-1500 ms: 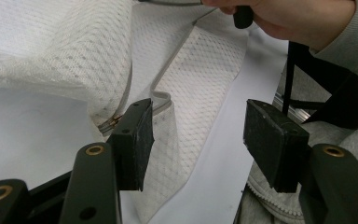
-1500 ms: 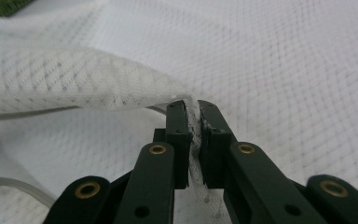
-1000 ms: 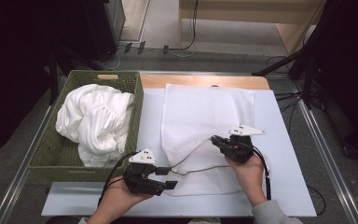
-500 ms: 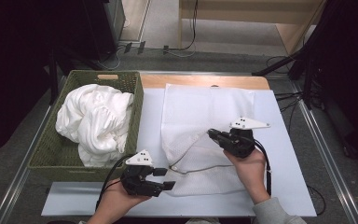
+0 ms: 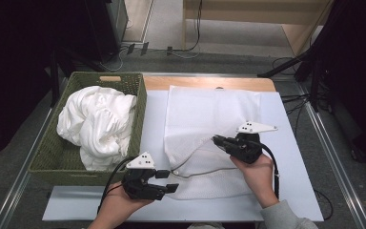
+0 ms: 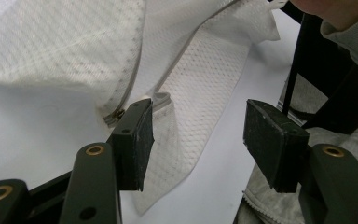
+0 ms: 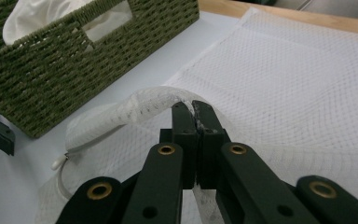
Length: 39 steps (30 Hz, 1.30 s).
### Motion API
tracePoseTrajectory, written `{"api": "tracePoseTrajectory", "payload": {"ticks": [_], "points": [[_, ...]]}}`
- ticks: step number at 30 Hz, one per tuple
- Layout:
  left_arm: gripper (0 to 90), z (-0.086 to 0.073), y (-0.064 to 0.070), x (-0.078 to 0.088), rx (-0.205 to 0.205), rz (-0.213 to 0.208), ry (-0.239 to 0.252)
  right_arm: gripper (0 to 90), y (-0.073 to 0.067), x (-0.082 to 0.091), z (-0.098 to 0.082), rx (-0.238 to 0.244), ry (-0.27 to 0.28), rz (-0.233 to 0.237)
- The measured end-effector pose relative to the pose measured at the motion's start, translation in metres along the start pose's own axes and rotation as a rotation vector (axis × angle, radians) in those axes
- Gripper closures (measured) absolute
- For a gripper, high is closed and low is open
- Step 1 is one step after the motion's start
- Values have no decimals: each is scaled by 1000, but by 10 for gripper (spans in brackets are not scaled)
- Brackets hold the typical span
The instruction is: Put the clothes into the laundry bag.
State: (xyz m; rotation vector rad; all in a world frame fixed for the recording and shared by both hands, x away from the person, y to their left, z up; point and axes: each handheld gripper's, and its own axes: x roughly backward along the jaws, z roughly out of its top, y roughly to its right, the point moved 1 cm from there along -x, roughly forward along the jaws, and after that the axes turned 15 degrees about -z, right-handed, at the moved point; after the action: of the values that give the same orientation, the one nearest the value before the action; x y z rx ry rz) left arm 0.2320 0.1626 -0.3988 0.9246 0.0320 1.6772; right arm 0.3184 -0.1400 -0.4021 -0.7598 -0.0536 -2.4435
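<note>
**Mesh bag mouth partly lifted; laundry not yet loaded**

Since the earlier frame, the right gripper (image 5: 218, 140) has raised the mesh bag (image 5: 209, 112) edge toward 11 o'clock, clamped on it. Left gripper (image 5: 167, 181) stands half-open at the zipper (image 6: 121, 109). White laundry (image 5: 95, 121) remains in basket (image 5: 52, 157), 9 o'clock.

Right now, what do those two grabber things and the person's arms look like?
Each hand-held gripper, left and right, is black with two flat-padded jaws, brass-coloured rivets, a pale three-cornered plate with dark dots on top, and a black cable trailing back. The right arm wears a grey sleeve.
</note>
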Motion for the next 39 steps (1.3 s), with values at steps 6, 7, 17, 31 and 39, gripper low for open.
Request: {"api": "tracePoseTrajectory", "payload": {"ticks": [6, 7, 17, 31, 39], "points": [[419, 11, -1, 7, 35, -50, -38, 895, 7, 0, -4, -3, -32, 17], [416, 14, -2, 9, 38, -56, -41, 895, 9, 0, -4, -13, -34, 27], [373, 39, -5, 32, 28, -41, -76, 894, 10, -1, -7, -25, -49, 55], [366, 62, -22, 76, 30, 58, -53, 893, 12, -1, -8, -35, -47, 50], [368, 66, -31, 102, 35, 108, -47, 893, 13, -1, -8, -48, -49, 56]]}}
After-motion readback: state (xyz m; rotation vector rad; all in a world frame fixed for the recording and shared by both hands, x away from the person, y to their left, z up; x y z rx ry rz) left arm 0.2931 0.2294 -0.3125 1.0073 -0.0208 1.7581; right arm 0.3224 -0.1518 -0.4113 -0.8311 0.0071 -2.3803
